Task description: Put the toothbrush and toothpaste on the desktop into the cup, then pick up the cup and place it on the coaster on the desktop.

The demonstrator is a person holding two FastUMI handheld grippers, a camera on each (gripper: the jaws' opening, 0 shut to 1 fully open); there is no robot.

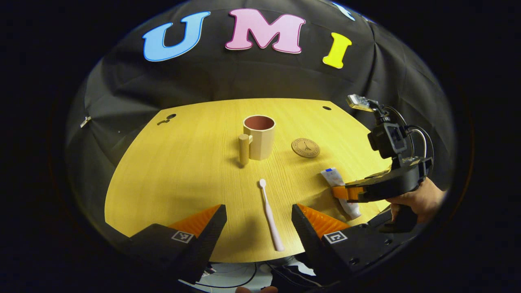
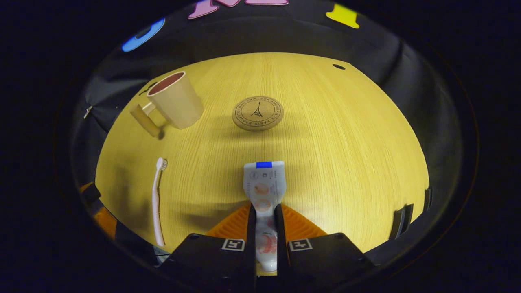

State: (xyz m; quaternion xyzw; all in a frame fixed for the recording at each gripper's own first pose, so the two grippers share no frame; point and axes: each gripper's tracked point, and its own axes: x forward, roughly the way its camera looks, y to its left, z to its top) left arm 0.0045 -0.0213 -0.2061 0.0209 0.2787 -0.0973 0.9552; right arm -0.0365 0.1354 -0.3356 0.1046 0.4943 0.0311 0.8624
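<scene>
A pale pink toothbrush (image 1: pixel 269 215) lies on the wooden desktop (image 1: pixel 183 171), head pointing away. My left gripper (image 1: pixel 258 207) hangs open above it, one finger on each side of the handle, not touching it. A white toothpaste tube (image 2: pixel 264 183) lies lengthwise between the fingers of my right gripper (image 2: pixel 265 209), which is shut on its lower half. In the left gripper view the right gripper (image 1: pixel 340 192) sits low over the tube (image 1: pixel 334 177), held by a hand. The beige cup (image 1: pixel 260 138) with a side handle stands upright and empty mid-table. The round cork coaster (image 1: pixel 305 147) lies right of it.
In the right gripper view the cup (image 2: pixel 177 99) is far left, the coaster (image 2: pixel 257 113) straight ahead and the toothbrush (image 2: pixel 155 199) at the left. A small hole (image 2: pixel 338 66) marks the far right of the desktop. Black cloth rings the table.
</scene>
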